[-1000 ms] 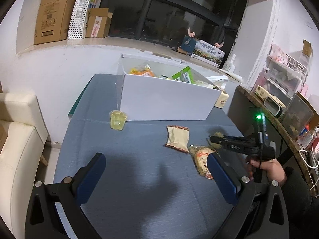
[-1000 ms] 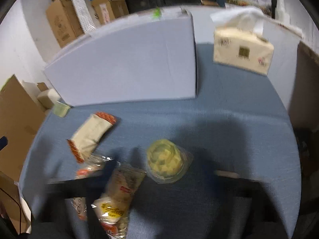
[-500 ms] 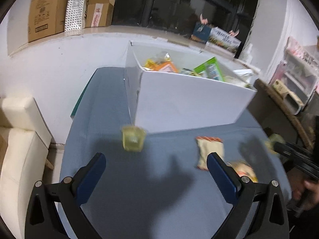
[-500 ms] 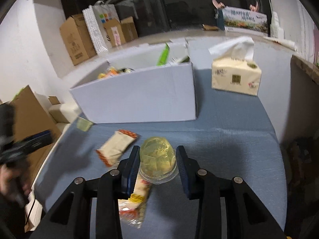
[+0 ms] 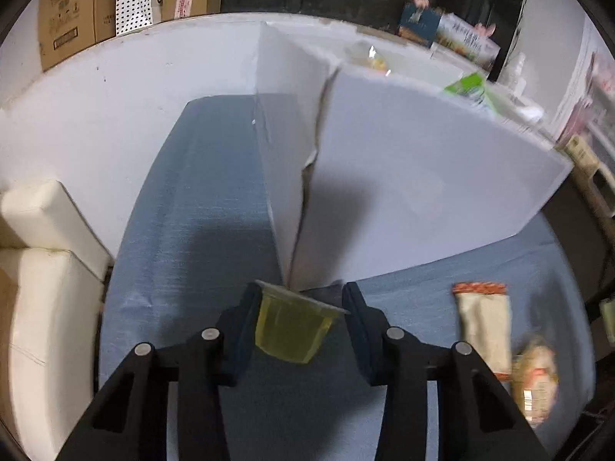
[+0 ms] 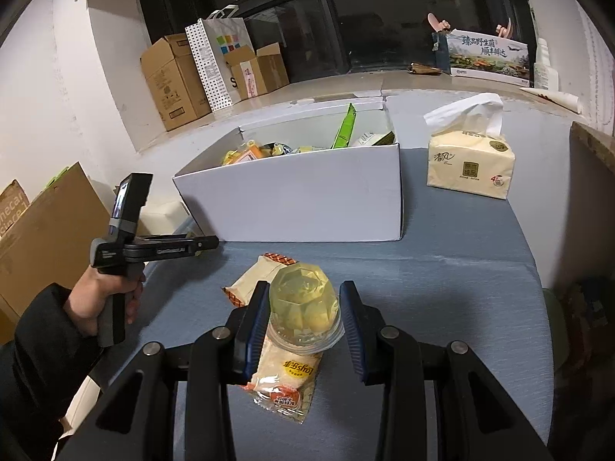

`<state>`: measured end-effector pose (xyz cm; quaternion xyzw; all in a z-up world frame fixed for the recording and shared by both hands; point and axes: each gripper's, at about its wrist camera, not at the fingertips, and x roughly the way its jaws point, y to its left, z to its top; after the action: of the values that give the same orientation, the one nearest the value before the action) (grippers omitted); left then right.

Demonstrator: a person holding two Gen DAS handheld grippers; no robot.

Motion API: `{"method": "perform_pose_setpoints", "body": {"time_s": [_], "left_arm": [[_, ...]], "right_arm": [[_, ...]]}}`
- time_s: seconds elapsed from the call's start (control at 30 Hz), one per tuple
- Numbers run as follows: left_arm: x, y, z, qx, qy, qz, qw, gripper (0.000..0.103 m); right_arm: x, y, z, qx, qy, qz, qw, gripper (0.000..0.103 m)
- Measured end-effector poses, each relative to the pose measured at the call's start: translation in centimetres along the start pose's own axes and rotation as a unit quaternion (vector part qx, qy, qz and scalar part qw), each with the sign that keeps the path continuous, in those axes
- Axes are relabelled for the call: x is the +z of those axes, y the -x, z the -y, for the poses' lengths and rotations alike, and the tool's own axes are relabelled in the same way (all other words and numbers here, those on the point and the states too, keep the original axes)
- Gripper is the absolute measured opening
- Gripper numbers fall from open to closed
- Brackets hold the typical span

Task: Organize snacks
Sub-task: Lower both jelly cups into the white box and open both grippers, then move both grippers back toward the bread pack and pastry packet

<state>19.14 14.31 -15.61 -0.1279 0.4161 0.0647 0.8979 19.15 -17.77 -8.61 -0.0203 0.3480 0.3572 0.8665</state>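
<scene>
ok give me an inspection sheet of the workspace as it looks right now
surface: blue-grey table, cloth-like top
job's things: white box open with snacks inside; small jelly cup; domed jelly cup; orange-ended packet and bread packet lying on the table
clutter: tissue pack beside the box
grippers: left gripper around the small cup; right gripper shut on the domed cup
cables: nothing seen
surroundings: cardboard boxes on the ledge, dark window behind

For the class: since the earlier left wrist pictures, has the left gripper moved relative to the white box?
Yes. The left gripper has closed in on the white box, reaching the small jelly cup at its corner.
</scene>
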Motion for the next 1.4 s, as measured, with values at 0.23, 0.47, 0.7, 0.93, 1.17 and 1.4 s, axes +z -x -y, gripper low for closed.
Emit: {"method": "perform_pose_setpoints", "body": {"time_s": [0.23, 0.47, 0.7, 0.93, 1.17, 1.4], "left_arm": [[-2.7, 8.3, 3.1, -0.057, -0.038, 0.082, 0.9942, 0.047], [-1.5, 15.0, 6.5, -0.114, -0.064, 0.142, 0.9812, 0.047], [5.7, 14.6, 7.8, -0.118, -0.078, 0.172, 0.9750, 0.047], [14.4, 9.4, 6.6, -0.088, -0.070, 0.155, 0.9815, 0.047], [18.9, 3.7, 3.9, -0.059, -0.045, 0.119, 0.9902, 0.060], [18.1, 3.6, 1.5, -0.043, -0.007, 0.124, 0.9913, 0.103]], "right_arm": [[-0.3, 0.7, -0.3, 0.008, -0.001, 0.006, 1.000, 0.040], [1.6, 1.8, -1.5, 0.025, 0.003, 0.037, 0.999, 0.040], [7.0, 1.5, -2.9, 0.036, 0.029, 0.068, 0.997, 0.040], [15.0, -2.9, -2.7, 0.043, 0.019, 0.064, 0.997, 0.040], [18.2, -7.5, -2.4, 0.045, 0.016, 0.042, 0.998, 0.040], [18.2, -8.8, -1.8, 0.043, 0.011, 0.044, 0.998, 0.103]]}}
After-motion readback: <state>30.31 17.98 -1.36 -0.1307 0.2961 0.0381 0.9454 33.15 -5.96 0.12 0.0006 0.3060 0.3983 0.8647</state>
